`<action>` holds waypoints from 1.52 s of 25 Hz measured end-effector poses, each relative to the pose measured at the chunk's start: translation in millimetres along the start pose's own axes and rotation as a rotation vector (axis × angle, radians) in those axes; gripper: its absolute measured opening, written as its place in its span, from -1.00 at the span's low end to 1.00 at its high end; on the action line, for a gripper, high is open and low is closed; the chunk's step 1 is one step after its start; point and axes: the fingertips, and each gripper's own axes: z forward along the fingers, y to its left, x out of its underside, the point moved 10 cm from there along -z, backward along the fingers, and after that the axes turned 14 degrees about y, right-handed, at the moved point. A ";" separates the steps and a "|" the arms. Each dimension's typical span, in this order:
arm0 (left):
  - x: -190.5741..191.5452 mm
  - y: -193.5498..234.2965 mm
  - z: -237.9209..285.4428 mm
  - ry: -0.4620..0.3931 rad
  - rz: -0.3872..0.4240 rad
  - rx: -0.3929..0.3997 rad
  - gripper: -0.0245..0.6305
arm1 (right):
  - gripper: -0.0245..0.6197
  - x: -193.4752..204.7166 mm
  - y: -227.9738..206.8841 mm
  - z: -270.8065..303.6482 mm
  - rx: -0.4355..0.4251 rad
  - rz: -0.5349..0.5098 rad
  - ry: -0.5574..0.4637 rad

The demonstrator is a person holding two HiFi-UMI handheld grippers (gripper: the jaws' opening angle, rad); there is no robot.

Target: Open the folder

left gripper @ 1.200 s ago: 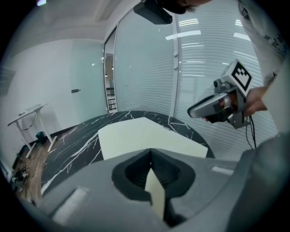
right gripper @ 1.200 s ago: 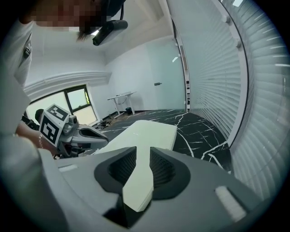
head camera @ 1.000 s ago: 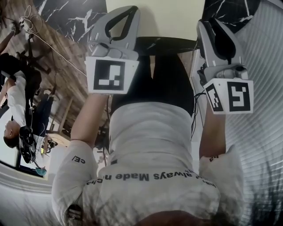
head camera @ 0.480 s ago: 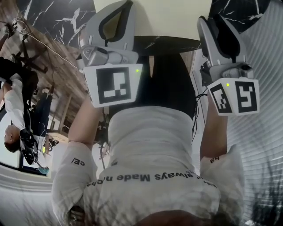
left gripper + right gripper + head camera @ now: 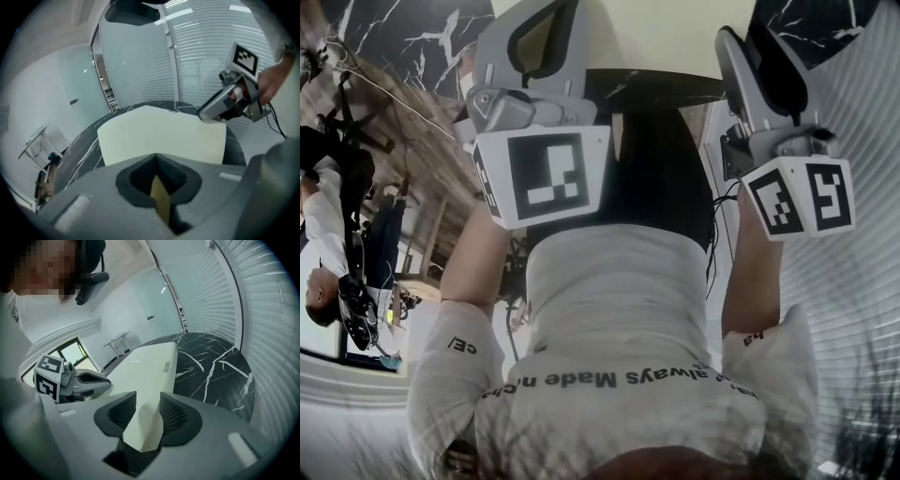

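Note:
A cream folder (image 5: 666, 33) lies flat on the black marble table (image 5: 215, 366), and I hold its near edge at both corners. My left gripper (image 5: 548, 28) is shut on a thin edge of the folder (image 5: 159, 133), which shows as a tan strip in the slit between its jaws. My right gripper (image 5: 147, 411) has its jaws opening, and the folder's corner (image 5: 147, 371) sits between the ribbed pads. Each gripper view shows the other gripper at the far corner: the right gripper (image 5: 220, 105) and the left gripper (image 5: 101, 380).
The dark marble table (image 5: 84, 150) reaches beyond the folder on both sides. White slatted blinds (image 5: 234, 296) curve round the right. A person (image 5: 328, 234) and a small stand (image 5: 40, 145) are off to the left. My own white shirt (image 5: 619, 319) fills the lower head view.
Both grippers have sunk a little and their marker cubes look larger and rolled. The left cube now faces the camera more squarely.

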 end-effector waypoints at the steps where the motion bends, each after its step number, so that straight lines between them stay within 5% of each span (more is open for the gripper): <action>1: 0.4 -0.5 0.0 -0.001 -0.003 -0.002 -0.92 | -0.43 0.4 -0.4 0.5 0.002 0.003 0.002; 22: -0.1 -2.0 3.7 0.025 0.002 -0.008 -0.93 | -0.42 2.8 -3.9 -1.2 -0.086 0.156 -0.052; 38: -1.1 -2.5 6.5 0.049 0.010 -0.014 -0.93 | -0.47 -5.2 2.6 -13.8 -0.134 0.158 -0.088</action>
